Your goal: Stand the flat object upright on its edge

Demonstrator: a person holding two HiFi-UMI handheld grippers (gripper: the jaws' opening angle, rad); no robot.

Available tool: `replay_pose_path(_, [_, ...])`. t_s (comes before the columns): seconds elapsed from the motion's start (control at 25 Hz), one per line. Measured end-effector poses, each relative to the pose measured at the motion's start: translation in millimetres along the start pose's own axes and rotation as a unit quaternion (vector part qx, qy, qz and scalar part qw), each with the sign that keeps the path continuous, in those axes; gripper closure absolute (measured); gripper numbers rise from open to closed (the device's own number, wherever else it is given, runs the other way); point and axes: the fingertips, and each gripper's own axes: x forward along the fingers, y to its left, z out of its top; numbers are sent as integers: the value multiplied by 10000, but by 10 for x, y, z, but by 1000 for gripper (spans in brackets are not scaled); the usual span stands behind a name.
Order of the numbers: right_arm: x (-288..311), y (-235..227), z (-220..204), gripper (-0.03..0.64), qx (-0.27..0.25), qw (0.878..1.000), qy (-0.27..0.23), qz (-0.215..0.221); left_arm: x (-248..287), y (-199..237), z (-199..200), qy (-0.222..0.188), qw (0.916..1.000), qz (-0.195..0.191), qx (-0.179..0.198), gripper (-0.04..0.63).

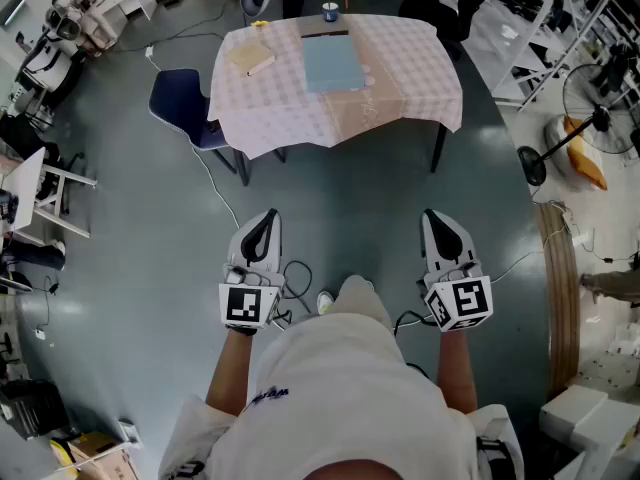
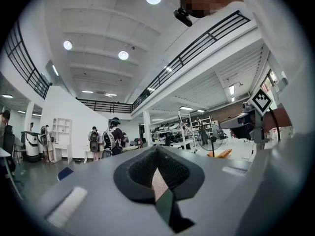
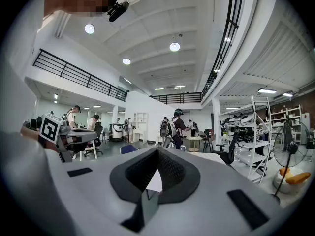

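Pale-blue flat object [image 1: 332,63]: lying flat mid-counter [image 1: 290,118], on checked cloth [image 1: 400,88]. Left gripper [image 1: 266,218], right gripper [image 1: 434,218]: fingers [image 1: 262,236] pressed together, empty, well apart from counter. Risks: cloth bunching under a pried edge; toppling once stood up.

Floor [image 1: 340,208] is open up to the surface [image 1: 290,118] at 12 o'clock, whose near half is bare below the blue flat object [image 1: 332,63]. Blue chair [image 1: 178,103] crowds its 9 o'clock side; fan [image 1: 598,103] at 2 o'clock.
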Motion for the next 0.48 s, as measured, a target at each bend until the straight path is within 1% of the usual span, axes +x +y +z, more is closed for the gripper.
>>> replay_pose_path(0.08, [22,2,-15,614,-5,10000,-4,8,5,15,-68,106,9999,-16,112,594])
replay_pose_path(0.2, [17,6,-18,614,50,10000,-74,34,17,17,-71,126,9997,-34,192,594])
replay_pose_path(0.32, [16,58,7,614,119,9998,-141,117,-6,39,-67,128,9997,-21,200,594])
replay_pose_path(0.48, [38,81,-36,614,116,9998,-88,143,-24,70,-112,166,9997,13,178,594])
